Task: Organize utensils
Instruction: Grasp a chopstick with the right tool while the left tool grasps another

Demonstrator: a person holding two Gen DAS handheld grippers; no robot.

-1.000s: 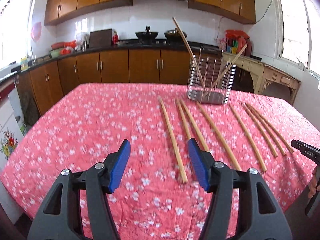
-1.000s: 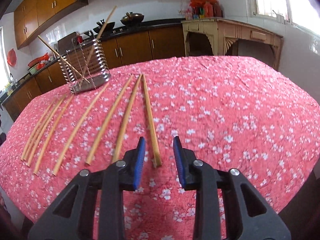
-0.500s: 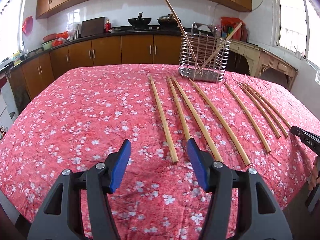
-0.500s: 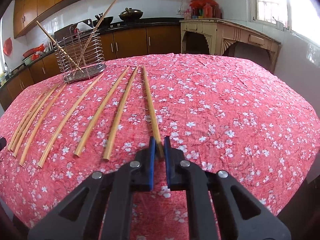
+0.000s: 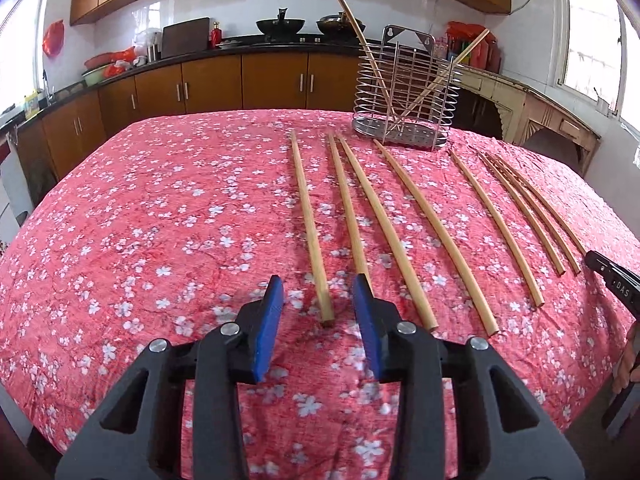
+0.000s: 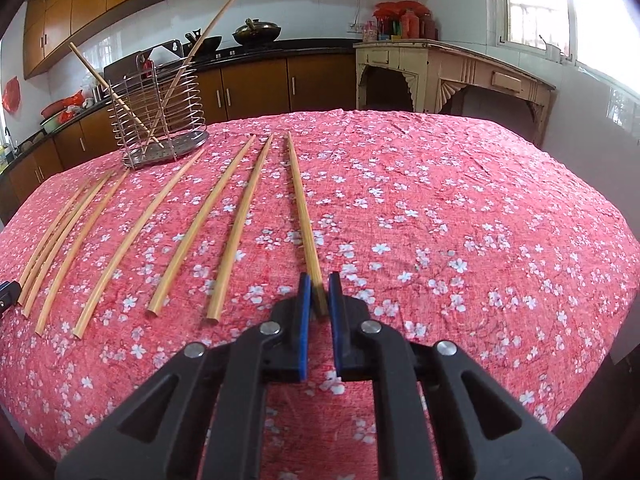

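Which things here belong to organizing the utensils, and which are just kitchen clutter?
Job: loose chopsticks on the cloth; chopstick pinched in the right claw; wire holder; two chopsticks standing in it.
Lying about: woks; cutting board; bottles on the side cabinet.

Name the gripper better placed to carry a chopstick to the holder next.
Right. The right gripper is shut on one chopstick, ready to lift. The left gripper has just been closing its jaws around another chopstick without touching it.
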